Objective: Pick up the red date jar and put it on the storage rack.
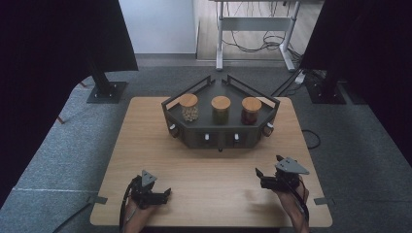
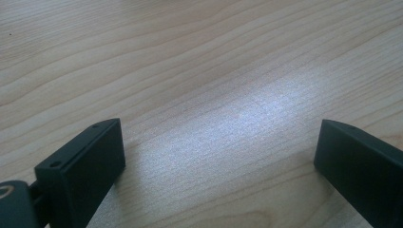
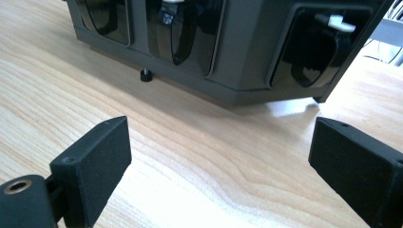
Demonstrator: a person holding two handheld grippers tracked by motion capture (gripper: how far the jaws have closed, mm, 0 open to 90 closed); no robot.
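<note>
One wooden table point(image 1: 209, 170) bears one dark rack point(image 1: 221, 127) ahead of both grippers, carrying three cork-lidded jars point(image 1: 220, 109); left gripper point(image 1: 165, 193) and right gripper point(image 1: 268, 167) hover near the front edge, jaws apart, gripping nothing

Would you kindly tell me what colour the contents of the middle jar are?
Green, best seen in the high view: middle jar.

Your right gripper point(image 3: 218, 156): jaws wide apart, bare wooden table point(image 3: 190, 156) between them. Ahead of both jaws, well apart: dark grey rack point(image 3: 247, 52) with glossy black recesses. Beyond your left-hand jaw: small black foot point(image 3: 146, 75) under its front edge.
</note>
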